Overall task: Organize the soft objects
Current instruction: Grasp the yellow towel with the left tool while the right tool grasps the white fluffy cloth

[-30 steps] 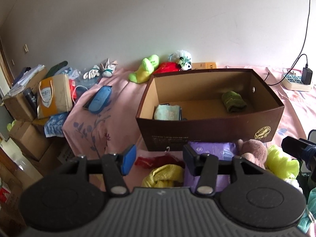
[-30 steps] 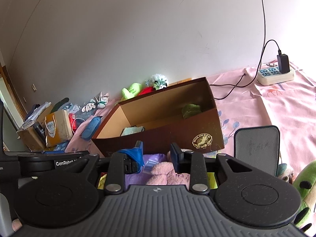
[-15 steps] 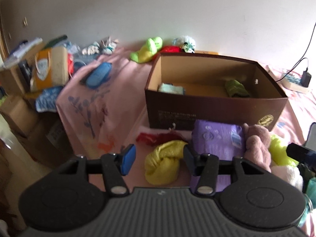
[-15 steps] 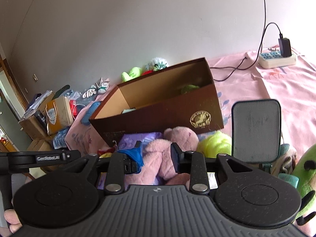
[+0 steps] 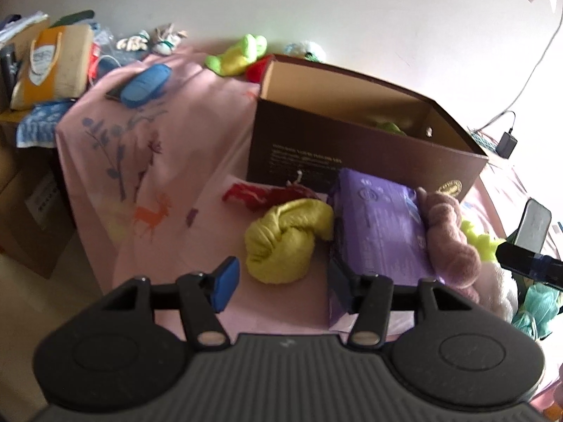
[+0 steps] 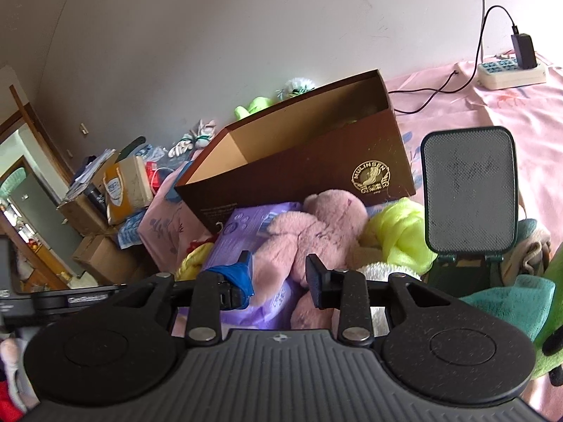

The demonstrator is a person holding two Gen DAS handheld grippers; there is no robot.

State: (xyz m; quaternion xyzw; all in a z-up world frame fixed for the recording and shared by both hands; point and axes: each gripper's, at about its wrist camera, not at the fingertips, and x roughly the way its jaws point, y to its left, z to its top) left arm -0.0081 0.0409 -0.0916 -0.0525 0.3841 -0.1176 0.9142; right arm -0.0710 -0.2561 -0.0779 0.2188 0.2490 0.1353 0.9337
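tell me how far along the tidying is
Early. Done: only a green item shows inside the box. In hand: nothing gripped; the left gripper is opening over the yellow towel, the right gripper is opening over the pink plush. Left: those, the purple pack, the red cloth and the neon yarn.
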